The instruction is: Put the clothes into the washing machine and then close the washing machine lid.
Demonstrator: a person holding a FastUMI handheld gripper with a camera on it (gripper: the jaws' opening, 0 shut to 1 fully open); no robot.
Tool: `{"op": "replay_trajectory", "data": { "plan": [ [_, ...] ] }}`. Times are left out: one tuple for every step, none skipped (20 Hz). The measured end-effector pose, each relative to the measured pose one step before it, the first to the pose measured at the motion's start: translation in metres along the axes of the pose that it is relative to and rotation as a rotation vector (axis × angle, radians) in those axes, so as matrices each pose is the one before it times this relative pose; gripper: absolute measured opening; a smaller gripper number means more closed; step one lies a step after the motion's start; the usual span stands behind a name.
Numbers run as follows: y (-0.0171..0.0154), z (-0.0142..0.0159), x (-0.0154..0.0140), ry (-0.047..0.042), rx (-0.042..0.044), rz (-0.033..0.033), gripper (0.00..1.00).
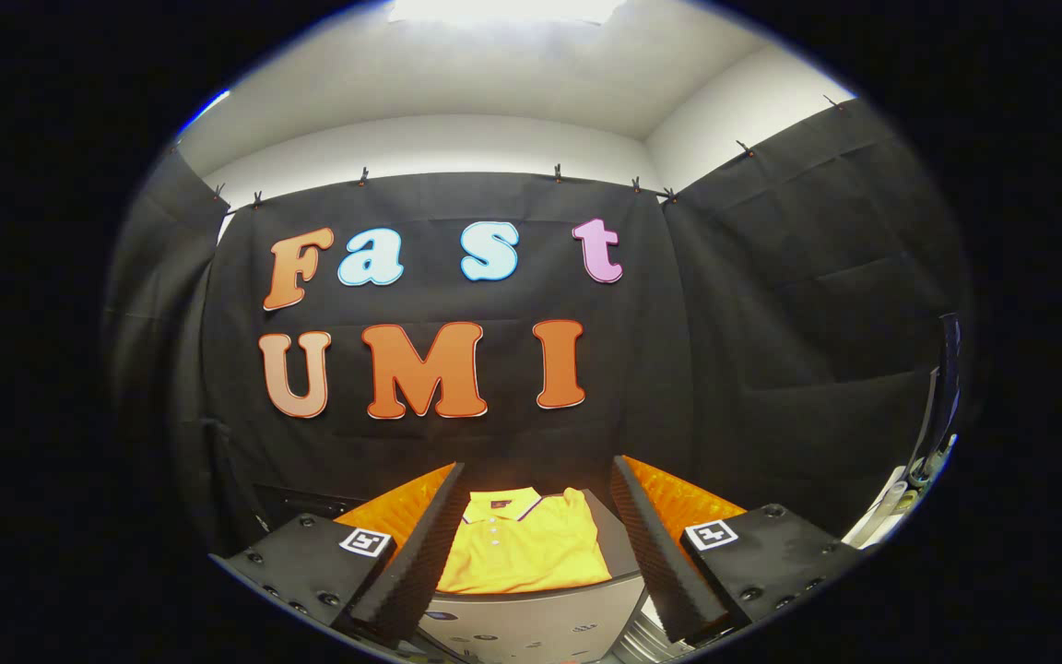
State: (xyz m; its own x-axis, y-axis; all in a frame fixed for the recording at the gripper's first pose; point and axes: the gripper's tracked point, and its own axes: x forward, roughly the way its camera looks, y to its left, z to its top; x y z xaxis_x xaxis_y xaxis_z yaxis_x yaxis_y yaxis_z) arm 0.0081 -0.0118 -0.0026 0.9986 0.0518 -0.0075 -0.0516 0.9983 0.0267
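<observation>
From where I stand, the biggest thing near the work is the grey washing machine (pixel 531 622), of which I can see the flat top with a rounded front edge and a front band with small markings; it sits low, just under and between the two fingers. I cannot tell where its lid or its opening is, and so not whether it stands open.

On this grey top lies the folded yellow polo shirt (pixel 526 549), with a dark and white trimmed collar and a short row of buttons. It lies flat and neat, the collar turned away from the gripper (pixel 531 544). The shirt is between the two fingers and a little ahead of them, but it seems that neither finger touches it.

The jaws are spread wide, with the whole width of the folded shirt in the gap, and they hold nothing.

I judge that the task is at its very beginning: the clothes are not yet taken, and the step in hand is the approach to the shirt. The next move calls for going down and forward until the tips reach the cloth, then closing on a fold thick enough to lift it all. A soft folded shirt can open or slip when lifted, so a deep bite near the middle looks wiser than the edge.
</observation>
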Motion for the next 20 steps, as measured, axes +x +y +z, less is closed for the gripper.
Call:
{"op": "replay_trajectory", "data": {
  "plan": [
    [-0.00044, 0.00059, -0.00076, -0.00368, -0.00277, 0.00332, 1.0],
    [-0.0007, 0.00026, -0.00047, 0.00107, 0.00034, 0.00138, 1.0],
    [0.00048, -0.00117, 0.00058, 0.00304, 0.00417, 0.00424, 1.0],
    [0.00328, 0.0012, -0.00128, -0.00326, 0.00776, 0.01052, 1.0],
    [0.0042, 0.00165, -0.00088, -0.00297, 0.00611, 0.01363, 1.0],
    [0.00152, -0.00061, -0.0018, 0.00328, 0.00147, 0.00827, 1.0],
    [0.00014, -0.00065, -0.00097, 0.00395, -0.00556, 0.00494, 1.0],
    [0.00025, 0.00114, -0.00188, 0.00068, -0.01034, 0.00124, 1.0],
    [0.00148, 0.00063, -0.00124, -0.00051, -0.01167, 0.00089, 1.0],
    [0.00159, 0.00018, -0.00107, -0.00043, -0.00926, 0.00086, 1.0],
    [0.00166, 0.00081, -0.00132, -0.00272, -0.00441, 0.00211, 1.0],
    [0.00105, 0.00221, -0.00244, -0.00322, -0.0006, 0.00466, 1.0],
    [0.00161, 0.00145, -0.002, -0.00396, 0.0021, 0.00436, 1.0],
    [0.00139, 0.00189, -0.0004, -0.00286, 0.00149, 0.00338, 1.0],
    [-0.00001, 0.00076, -0.00071, -0.00159, -0.00086, 0.00115, 1.0],
    [0.00011, 0.00034, -0.00225, 0.00095, -0.00338, -0.00076, 1.0],
    [0.00009, -0.0018, 0.00068, 0.00186, -0.00403, -0.00061, 1.0],
    [-0.00002, 0.00065, -0.00173, 0.00187, -0.00227, -0.00112, 1.0],
    [0.00089, 0.00095, -0.00097, 0.0004, -0.00098, 0.00103, 1.0],
    [0.00135, 0.00074, -0.00257, -0.00068, 0.00045, 0.00177, 1.0]
  ]
}}
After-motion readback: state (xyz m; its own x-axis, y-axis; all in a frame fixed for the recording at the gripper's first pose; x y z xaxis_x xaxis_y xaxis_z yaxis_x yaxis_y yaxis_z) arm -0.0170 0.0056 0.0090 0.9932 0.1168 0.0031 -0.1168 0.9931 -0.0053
